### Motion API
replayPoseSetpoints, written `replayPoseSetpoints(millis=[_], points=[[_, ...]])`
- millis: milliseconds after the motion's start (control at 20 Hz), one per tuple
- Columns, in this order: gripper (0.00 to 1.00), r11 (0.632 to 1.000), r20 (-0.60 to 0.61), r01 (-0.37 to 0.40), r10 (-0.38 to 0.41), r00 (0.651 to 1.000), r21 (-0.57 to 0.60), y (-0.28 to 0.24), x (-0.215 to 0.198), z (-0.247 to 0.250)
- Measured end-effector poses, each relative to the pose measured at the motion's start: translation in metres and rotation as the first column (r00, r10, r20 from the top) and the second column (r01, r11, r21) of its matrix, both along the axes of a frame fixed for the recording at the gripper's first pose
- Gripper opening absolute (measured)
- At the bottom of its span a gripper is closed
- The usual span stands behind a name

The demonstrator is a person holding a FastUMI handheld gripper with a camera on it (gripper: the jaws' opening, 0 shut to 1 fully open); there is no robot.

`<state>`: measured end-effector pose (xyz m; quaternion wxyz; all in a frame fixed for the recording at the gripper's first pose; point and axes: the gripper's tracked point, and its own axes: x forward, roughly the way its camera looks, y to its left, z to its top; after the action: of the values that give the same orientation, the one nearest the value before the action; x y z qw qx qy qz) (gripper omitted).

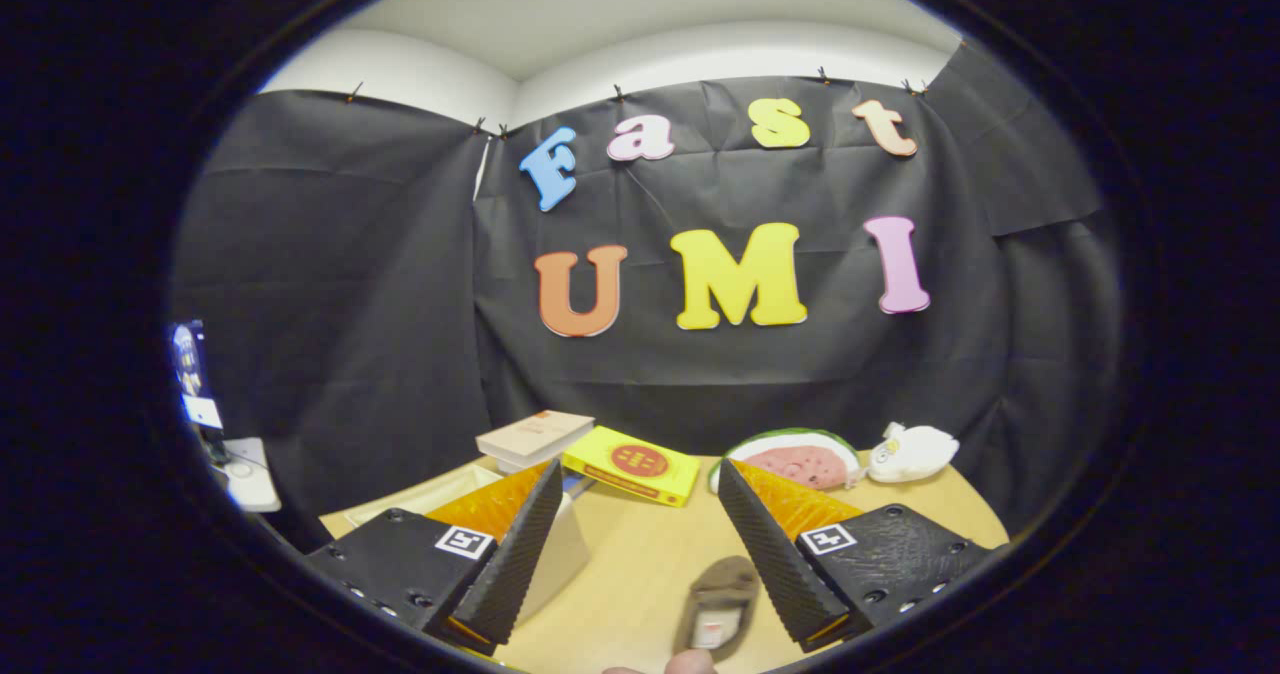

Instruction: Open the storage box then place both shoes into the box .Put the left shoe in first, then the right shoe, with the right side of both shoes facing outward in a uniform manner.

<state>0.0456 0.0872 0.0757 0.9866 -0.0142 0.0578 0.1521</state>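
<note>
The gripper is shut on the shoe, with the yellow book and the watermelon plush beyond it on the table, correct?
Not quite. In the gripper view the gripper is open and holds nothing; the shoe lies on the table between its fingers. The yellow book and watermelon plush do lie beyond.

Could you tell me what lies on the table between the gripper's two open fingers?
In the gripper view, a brown shoe lies between the gripper fingers, close to one finger; otherwise bare table.
</note>
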Motion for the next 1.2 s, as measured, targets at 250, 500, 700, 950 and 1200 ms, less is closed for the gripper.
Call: replayPoseSetpoints(millis=[250,500,700,950,1200], points=[[0.95,0.996,-0.115,0.076,-0.082,0.990,-0.056,-0.055,0.014,-0.068],[0.95,0.991,-0.274,0.093,-0.116,0.955,-0.093,-0.067,0.025,-0.149],[0.96,0.989,-0.410,0.118,-0.143,0.901,-0.088,-0.071,0.038,-0.199],[0.96,0.988,-0.508,0.116,-0.151,0.848,-0.099,-0.068,0.055,-0.239],[0.47,0.995,-0.617,0.101,-0.079,0.783,0.001,-0.053,0.054,-0.266]])
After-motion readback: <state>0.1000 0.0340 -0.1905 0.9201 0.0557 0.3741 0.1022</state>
